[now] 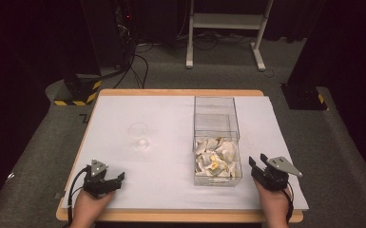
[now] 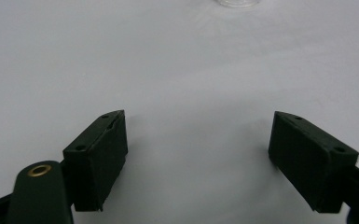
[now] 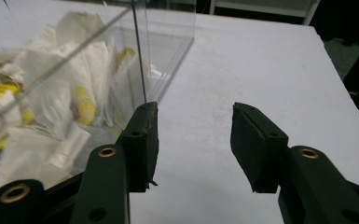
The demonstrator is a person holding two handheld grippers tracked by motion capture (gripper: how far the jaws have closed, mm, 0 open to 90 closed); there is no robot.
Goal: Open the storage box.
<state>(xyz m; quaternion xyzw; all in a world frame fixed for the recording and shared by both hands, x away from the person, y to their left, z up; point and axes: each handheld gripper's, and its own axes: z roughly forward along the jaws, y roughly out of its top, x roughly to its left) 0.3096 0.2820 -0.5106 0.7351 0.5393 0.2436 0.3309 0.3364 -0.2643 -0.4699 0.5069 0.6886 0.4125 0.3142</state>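
Surroundings: dark room, grey carpet; white-topped bench [image 1: 171,180] with a wooden edge.
Clear box [image 1: 216,142]: set right of centre; its near compartment is packed with crumpled tea bags [image 1: 216,159], its far one looks empty.
Glass cup [image 1: 139,134]: stood empty, left of centre.
Left gripper [image 1: 119,178]: rested near the front edge, jaws spread, nothing held.
Right gripper [image 3: 193,140]: placed just beside the box, jaws parted and empty.
Step judged: a bag is yet to be picked.
Next move: reaching over the wall is called for.
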